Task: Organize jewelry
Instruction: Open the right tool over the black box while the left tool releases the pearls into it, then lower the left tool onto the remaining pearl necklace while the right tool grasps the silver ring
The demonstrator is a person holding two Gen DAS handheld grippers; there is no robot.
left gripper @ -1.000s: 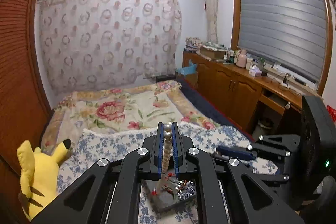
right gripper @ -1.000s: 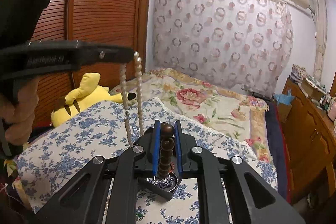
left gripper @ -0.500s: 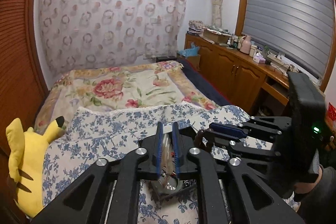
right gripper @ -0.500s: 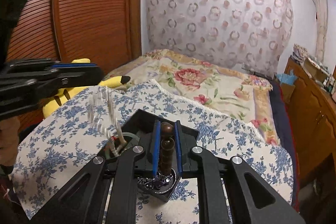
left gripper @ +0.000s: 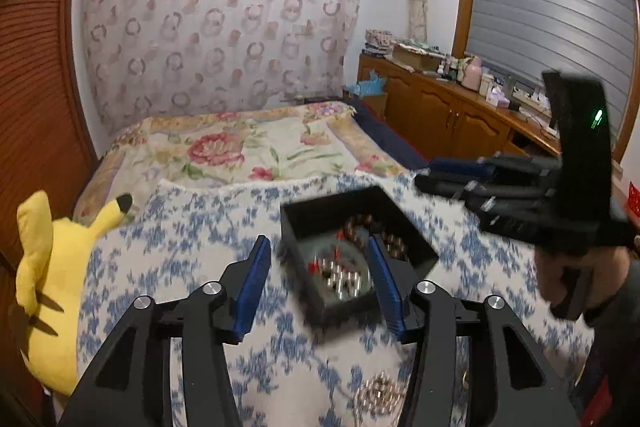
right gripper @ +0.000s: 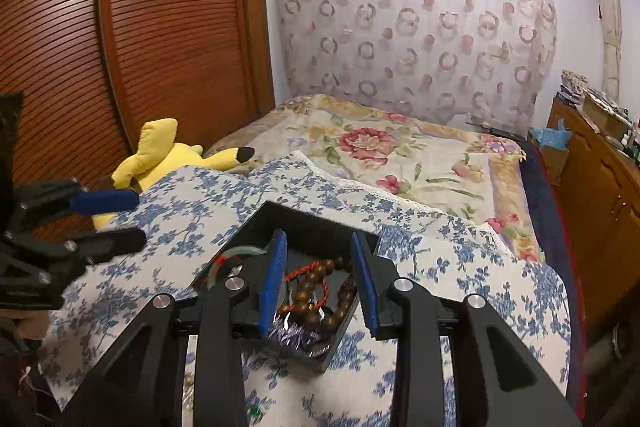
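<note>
I have both grippers over the black jewelry box (right gripper: pixel 280 227) on the blue-floral cloth (right gripper: pixel 460 267), because that box is where the pieces get collected. My right gripper (right gripper: pixel 318 277) has just been opening; its blue pads stand apart with nothing pinched, and the brown wooden bead bracelet (right gripper: pixel 320 301) with its red cord lies loose in the box right under them, so I judge that drop as done. My left gripper (left gripper: pixel 318 287) has also just been opening, jaws wide and empty, straddling the near corner of the box. The left view is blurred, so I can't tell exactly where the pearl strand landed; something pale and shiny sits in the box. More beaded jewelry (left gripper: pixel 380 395) lies on the cloth near me, probably next. The yellow plush (left gripper: pixel 44 267) is well off to the side.
</note>
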